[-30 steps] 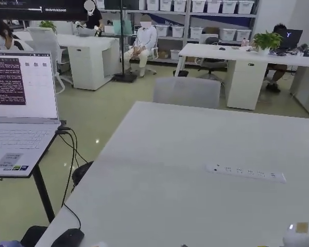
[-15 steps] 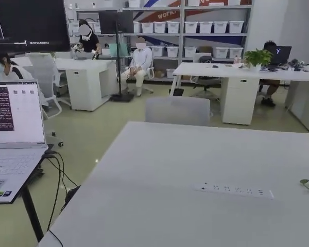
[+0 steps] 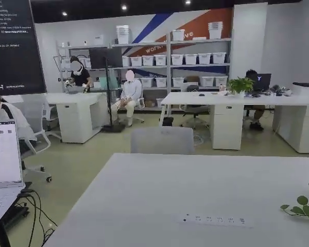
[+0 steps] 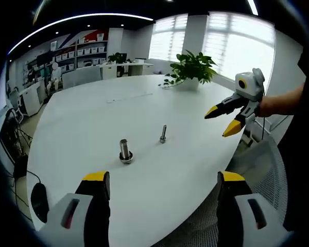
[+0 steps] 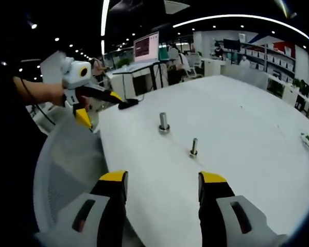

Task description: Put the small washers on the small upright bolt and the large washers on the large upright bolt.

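Two bolts stand upright on the white table (image 4: pixel 92 118). The large bolt (image 4: pixel 125 151) (image 5: pixel 164 122) is thick with a wide base. The small bolt (image 4: pixel 164 134) (image 5: pixel 194 146) stands a short way beside it. My left gripper (image 4: pixel 164 177) (image 5: pixel 105 112) is open near the table's edge, short of the large bolt, with nothing between its yellow-tipped jaws. My right gripper (image 5: pixel 162 178) (image 4: pixel 217 125) is also open and holds nothing. It hovers off the table's edge on the small bolt's side. In the head view the table (image 3: pixel 159 195) lies low in the picture.
A white power strip (image 3: pixel 216 220) (image 4: pixel 129 96) lies farther across the table, and a potted plant (image 4: pixel 191 67) (image 3: pixel 301 206) stands beyond it. A black mouse (image 5: pixel 127 104) rests at the table's edge. A grey mesh chair (image 5: pixel 67 164) (image 4: pixel 257 170) sits under the grippers. A laptop (image 3: pixel 2 154) stands left.
The head camera has tilted up toward the room, so the table and power strip sit lower in the picture. Nothing on the table has visibly moved.
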`<state>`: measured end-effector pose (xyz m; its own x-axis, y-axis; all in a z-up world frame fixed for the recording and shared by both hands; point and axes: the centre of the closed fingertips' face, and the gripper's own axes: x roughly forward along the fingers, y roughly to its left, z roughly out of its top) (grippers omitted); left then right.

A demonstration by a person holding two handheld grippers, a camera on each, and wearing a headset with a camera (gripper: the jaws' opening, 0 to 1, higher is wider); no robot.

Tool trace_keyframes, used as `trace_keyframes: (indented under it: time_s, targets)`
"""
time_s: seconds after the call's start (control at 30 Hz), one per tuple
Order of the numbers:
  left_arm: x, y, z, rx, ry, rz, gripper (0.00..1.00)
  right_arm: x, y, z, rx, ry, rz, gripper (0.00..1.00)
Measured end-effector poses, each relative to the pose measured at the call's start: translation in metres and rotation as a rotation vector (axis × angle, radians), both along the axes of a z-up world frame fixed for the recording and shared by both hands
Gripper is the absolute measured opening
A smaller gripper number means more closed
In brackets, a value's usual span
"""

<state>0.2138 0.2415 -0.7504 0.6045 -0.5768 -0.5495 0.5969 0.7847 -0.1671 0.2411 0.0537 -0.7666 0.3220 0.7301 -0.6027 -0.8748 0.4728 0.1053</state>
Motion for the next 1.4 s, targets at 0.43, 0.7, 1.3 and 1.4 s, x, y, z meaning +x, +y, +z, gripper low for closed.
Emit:
trace_keyframes:
  time_s: [0.43,0.7,1.3,1.4]
  targets:
    - [-0.003,0.014,-0.002,0.002,-0.007,0.002,0.88,-0.017,0.012,-0.012,0.0,0.027,-0.004,0.7]
    - [-0.003,0.019,-0.007,0.012,-0.012,-0.002,0.88,-0.014,0.017,-0.012,0.003,0.018,-0.004,0.76]
    - [-0.004,0.016,-0.016,0.005,0.005,-0.005,0.9,-0.014,0.023,-0.015,0.017,0.047,-0.004,0.89]
    - [-0.001,0.017,-0.015,0.003,0.004,-0.005,0.9,-0.012,0.02,-0.014,0.034,0.052,-0.021,0.9]
